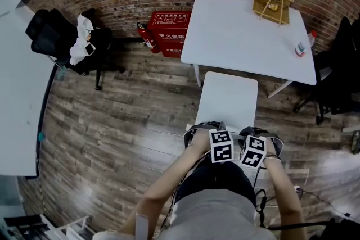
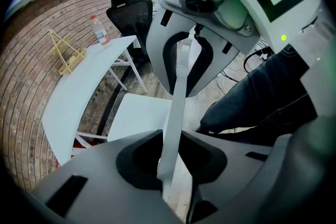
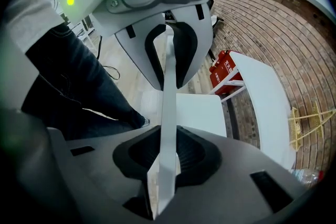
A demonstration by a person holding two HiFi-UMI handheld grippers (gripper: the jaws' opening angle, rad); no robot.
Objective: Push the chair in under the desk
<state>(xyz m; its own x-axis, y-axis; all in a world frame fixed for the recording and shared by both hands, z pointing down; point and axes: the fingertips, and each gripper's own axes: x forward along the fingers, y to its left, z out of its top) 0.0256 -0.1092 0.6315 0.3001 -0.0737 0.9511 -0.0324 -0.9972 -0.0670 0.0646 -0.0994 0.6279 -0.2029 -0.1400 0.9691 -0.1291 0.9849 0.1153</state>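
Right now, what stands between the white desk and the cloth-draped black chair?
A red fire-extinguisher box and an extinguisher beside it, shown in the head view.

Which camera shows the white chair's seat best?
The head view: the whole seat shows from above, its far edge close to the desk. In the left gripper view and the right gripper view the seat is only partly visible, cut by the thin edge of the backrest, which the left tool and the right tool clamp.

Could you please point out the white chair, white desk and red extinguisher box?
White chair (image 1: 229,95), head view, seat middle.
White rectangular desk (image 1: 242,31), head view, bare top.
Red extinguisher box (image 1: 169,31), head view, labelled face.
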